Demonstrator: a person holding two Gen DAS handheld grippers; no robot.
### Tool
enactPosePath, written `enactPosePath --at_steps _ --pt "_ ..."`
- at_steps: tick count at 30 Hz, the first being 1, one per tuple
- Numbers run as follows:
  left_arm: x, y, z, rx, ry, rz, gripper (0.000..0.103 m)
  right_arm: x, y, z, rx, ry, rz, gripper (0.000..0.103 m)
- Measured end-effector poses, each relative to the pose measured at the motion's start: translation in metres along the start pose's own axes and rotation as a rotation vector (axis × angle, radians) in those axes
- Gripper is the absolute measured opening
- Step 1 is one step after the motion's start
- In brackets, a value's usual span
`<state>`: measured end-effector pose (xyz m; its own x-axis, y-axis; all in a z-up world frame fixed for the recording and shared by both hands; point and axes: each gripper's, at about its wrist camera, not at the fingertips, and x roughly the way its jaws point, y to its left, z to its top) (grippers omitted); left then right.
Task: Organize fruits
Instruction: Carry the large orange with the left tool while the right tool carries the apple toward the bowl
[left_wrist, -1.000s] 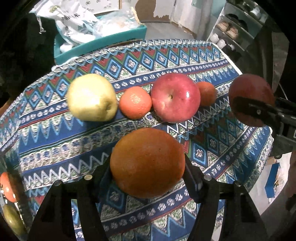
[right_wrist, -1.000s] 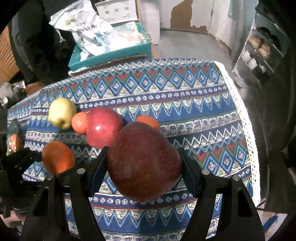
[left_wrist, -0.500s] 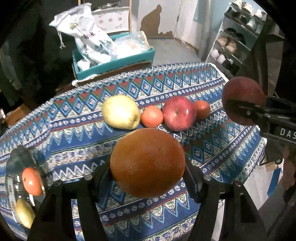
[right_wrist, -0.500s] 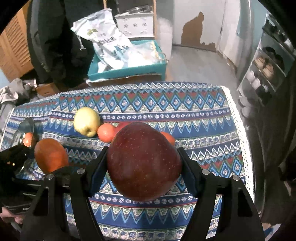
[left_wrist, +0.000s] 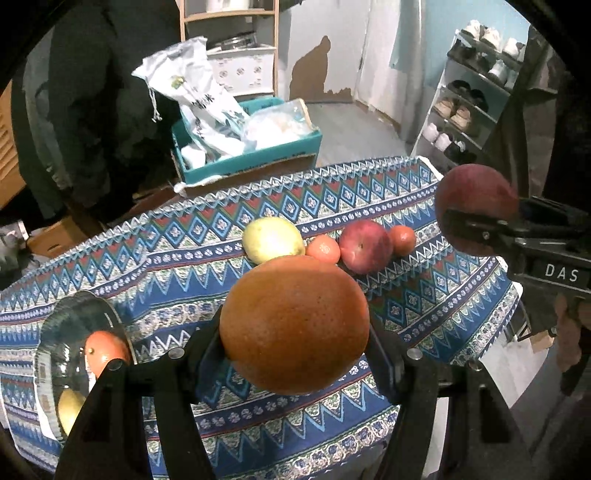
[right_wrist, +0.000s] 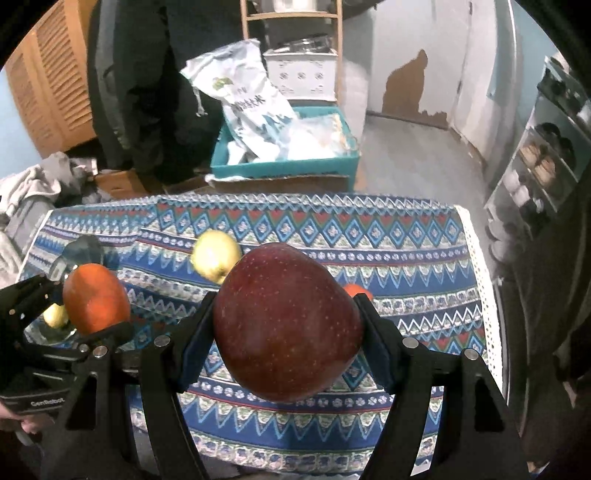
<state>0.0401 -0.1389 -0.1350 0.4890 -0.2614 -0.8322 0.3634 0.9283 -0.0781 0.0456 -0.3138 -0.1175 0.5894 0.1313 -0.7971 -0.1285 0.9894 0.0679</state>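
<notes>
The left gripper (left_wrist: 295, 354) clamps a firm, smooth-skinned orange (left_wrist: 294, 324) across its widest middle, the right gripper (right_wrist: 286, 354) likewise a hefty, bruisable dark red apple (right_wrist: 287, 321).

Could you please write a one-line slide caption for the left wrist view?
Left claw grips an orange above the patterned tablecloth.

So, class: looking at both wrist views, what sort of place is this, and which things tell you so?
Most likely a lived-in home, perhaps an entry or storage room: a shoe rack stands by the wall, a patterned tablecloth covers the table, and a teal box of bags sits behind it.
</notes>
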Motion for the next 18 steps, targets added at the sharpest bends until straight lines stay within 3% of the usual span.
enactPosePath --at_steps 18 --pt "-0.05 0.035 0.002 -0.05 -0.085 0.02 0.069 -0.027 0.05 0.025 -0.074 -0.07 0.071 0.072"
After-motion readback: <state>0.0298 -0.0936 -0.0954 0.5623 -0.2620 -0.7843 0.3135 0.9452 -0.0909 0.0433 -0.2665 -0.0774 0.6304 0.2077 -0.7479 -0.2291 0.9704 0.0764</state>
